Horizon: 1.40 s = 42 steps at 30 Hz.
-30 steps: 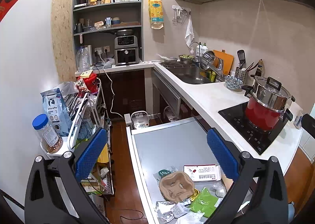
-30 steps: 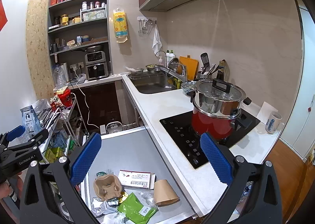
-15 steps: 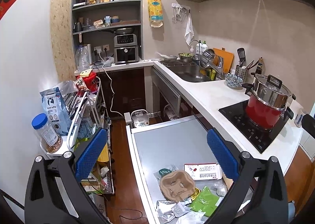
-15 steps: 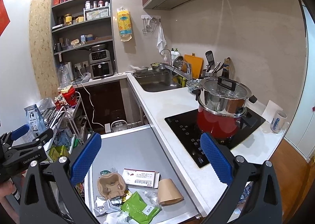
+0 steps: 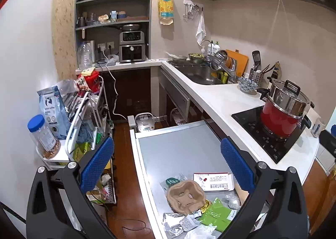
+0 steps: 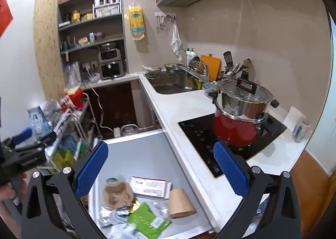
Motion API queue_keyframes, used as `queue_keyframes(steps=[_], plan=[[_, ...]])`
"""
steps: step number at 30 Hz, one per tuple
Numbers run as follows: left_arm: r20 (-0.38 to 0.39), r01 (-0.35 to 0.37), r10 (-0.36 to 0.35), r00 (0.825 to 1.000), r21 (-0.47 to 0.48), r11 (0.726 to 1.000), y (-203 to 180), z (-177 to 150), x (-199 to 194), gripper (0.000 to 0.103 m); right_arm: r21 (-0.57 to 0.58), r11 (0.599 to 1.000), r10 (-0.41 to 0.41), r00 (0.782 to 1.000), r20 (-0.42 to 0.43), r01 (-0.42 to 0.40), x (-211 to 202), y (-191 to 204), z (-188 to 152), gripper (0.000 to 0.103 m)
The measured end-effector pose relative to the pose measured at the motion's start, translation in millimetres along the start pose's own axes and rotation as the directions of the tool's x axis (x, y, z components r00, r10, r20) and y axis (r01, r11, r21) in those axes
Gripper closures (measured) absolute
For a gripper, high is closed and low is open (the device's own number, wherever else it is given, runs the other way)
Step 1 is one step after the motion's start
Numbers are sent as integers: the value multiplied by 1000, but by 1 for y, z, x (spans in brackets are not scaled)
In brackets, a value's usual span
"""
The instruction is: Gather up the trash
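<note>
A pile of trash lies at the near end of a grey pull-out table (image 5: pixel 178 150): a brown pulp cup carrier (image 5: pixel 185 196), a white medicine box (image 5: pixel 214 181), a green packet (image 5: pixel 216 214), foil wrappers (image 5: pixel 178 221) and a brown paper cup lying on its side (image 6: pixel 179 204). The carrier (image 6: pixel 118 194), box (image 6: pixel 150 186) and green packet (image 6: pixel 149 220) also show in the right wrist view. My left gripper (image 5: pixel 167 164) is open and empty above the pile. My right gripper (image 6: pixel 160 170) is open and empty above it too.
A white counter (image 5: pixel 220 100) runs along the right with a sink (image 5: pixel 199 73) and a red pot (image 5: pixel 282 110) on a black hob (image 5: pixel 266 136). A wire cart (image 5: pixel 84 117) full of goods stands at the left, over a wood floor (image 5: pixel 124 171).
Both grippers have shifted slightly and stay open. The right wrist view has swung, so the pile and pot sit further left and it is blurred.
</note>
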<state>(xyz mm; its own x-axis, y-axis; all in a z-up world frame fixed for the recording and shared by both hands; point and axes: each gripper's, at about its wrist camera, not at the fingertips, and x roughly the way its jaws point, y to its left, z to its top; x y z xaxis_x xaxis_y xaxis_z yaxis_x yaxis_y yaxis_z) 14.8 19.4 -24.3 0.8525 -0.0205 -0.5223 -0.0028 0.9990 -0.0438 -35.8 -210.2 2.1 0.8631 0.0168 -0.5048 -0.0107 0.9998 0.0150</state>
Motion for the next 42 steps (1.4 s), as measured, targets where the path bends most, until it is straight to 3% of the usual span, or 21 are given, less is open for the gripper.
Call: queue_keyframes(steps=[10, 16, 21, 24, 29, 32, 38, 40, 42], plan=[[-52, 15, -13, 999, 32, 999, -3, -16, 21, 2, -24, 1000, -5, 993, -118, 2, 41, 6, -22, 4], [-135, 54, -45, 990, 63, 997, 5, -38, 50, 2, -43, 999, -19, 972, -234, 9, 83, 6, -52, 4], [-305, 66, -55, 951, 29, 997, 13, -81, 100, 3, -141, 989, -90, 935, -344, 44, 130, 14, -87, 4], [-395, 73, -61, 917, 15, 997, 15, -106, 129, 18, -206, 977, -134, 908, -397, 54, 157, 19, -112, 9], [-469, 89, -85, 879, -14, 996, 12, -129, 157, 20, -195, 980, -123, 858, -499, 27, 196, 16, -139, 14], [-489, 102, -99, 867, -20, 995, 8, -136, 167, 20, -136, 991, -64, 828, -557, -15, 215, 12, -150, 19], [-509, 123, -115, 853, -18, 992, 3, -141, 181, 20, -63, 998, -50, 766, -641, 12, 248, -1, -166, 25], [-516, 128, -116, 849, -13, 992, 1, -143, 186, 20, -22, 1000, -18, 752, -659, 5, 257, -4, -171, 26], [-522, 128, -113, 845, -7, 992, 0, -144, 191, 20, -46, 999, -36, 760, -649, 9, 261, 3, -170, 22]])
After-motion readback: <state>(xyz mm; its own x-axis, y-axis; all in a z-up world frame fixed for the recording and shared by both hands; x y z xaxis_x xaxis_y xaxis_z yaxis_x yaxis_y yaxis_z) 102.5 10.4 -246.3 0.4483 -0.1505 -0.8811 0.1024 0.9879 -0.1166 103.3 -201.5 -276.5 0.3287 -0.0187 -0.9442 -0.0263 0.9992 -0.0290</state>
